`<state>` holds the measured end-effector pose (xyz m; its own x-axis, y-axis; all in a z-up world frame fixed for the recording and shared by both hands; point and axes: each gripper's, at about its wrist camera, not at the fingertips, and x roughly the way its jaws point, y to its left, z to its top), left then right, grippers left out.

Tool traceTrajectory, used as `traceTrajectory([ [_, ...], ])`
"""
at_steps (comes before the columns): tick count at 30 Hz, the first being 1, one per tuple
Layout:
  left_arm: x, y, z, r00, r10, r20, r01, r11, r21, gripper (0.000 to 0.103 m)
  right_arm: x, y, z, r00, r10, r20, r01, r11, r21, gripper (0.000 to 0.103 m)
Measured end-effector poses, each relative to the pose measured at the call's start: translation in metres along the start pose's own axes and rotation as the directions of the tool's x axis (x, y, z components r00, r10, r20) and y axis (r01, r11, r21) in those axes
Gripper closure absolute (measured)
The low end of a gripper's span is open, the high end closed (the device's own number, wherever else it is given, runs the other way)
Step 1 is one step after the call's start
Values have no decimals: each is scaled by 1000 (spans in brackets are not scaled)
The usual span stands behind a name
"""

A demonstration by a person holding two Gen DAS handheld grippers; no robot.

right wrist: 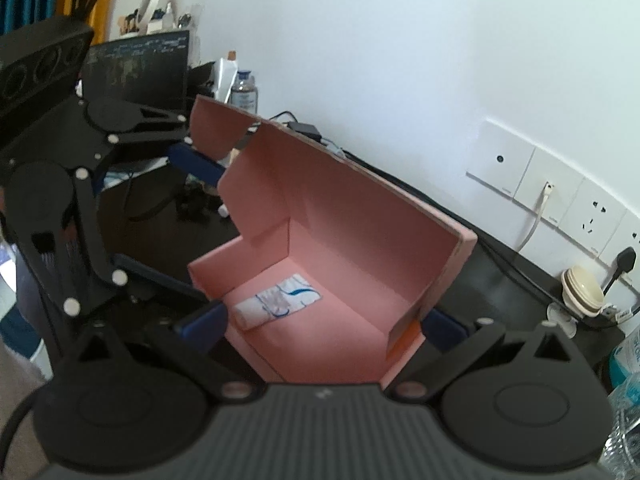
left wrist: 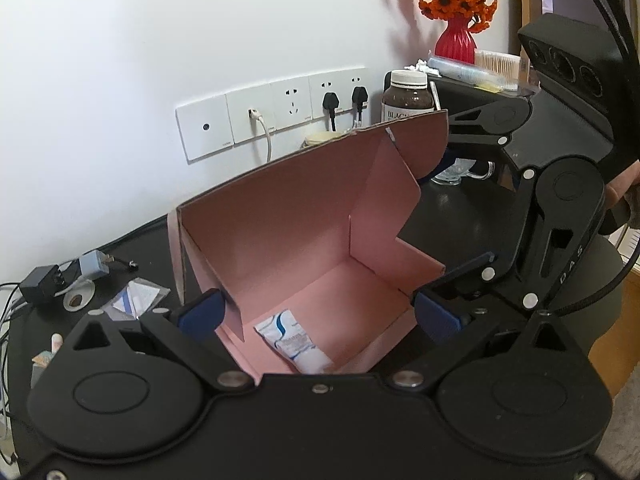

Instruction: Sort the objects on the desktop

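A pink cardboard box stands on the dark desk with its lid raised. A white tube with blue print lies on the box floor, also seen as the tube in the right wrist view. My left gripper is open, its blue pads on either side of the box's near end. My right gripper is open too, straddling the box from the other side. Each gripper shows in the other's view: the right gripper by the side flap, the left gripper at the far end. Neither holds anything.
On the left of the desk lie a charger, a tape roll and a foil packet. A brown jar, a red vase and a glass mug stand behind the box. A monitor and a small cup flank it.
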<state>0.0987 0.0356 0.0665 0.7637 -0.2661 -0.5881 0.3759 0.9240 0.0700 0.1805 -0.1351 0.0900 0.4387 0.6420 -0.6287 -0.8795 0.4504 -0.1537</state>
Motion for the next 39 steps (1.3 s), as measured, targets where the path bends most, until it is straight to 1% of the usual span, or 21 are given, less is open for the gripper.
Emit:
traceTrajectory([
  [5, 5, -3, -13, 999, -13, -40, 12, 1000, -14, 1, 2, 5, -7, 1000, -2, -28, 1, 1000, -21, 0],
  [8, 6, -5, -23, 998, -13, -62, 11, 999, -41, 1, 4, 8, -13, 999, -2, -51, 0, 999, -32, 1],
  [14, -6, -5, -45, 996, 4, -84, -13, 994, -106, 1, 0, 10, -28, 996, -16, -88, 14, 1000, -25, 1],
  [19, -21, -2, -58, 996, 43, -81, -55, 986, -160, 1, -7, 7, -40, 994, -33, -109, 33, 999, 1, 1],
  [23, -35, 3, -62, 996, 79, -52, -88, 974, -209, 1, -14, 4, -47, 993, -47, -106, 51, 998, 32, 1],
  [28, -44, 7, -58, 992, 123, -10, -122, 964, -236, 1, -18, 5, -51, 993, -59, -104, 66, 996, 65, 1],
  [32, -53, 9, -51, 990, 133, 43, -117, 957, -264, 1, -19, 11, -52, 993, -64, -104, 72, 995, 67, 1],
  [35, -60, 11, -46, 984, 150, 95, -118, 953, -279, 1, -22, 15, -51, 993, -77, -94, 83, 995, 63, 1],
  [37, -62, 14, -40, 976, 179, 121, -137, 945, -297, 1, -26, 17, -50, 993, -82, -82, 88, 994, 62, 1],
  [39, -61, 19, -36, 968, 212, 131, -162, 935, -317, 1, -30, 19, -49, 993, -91, -71, 95, 994, 58, 1],
])
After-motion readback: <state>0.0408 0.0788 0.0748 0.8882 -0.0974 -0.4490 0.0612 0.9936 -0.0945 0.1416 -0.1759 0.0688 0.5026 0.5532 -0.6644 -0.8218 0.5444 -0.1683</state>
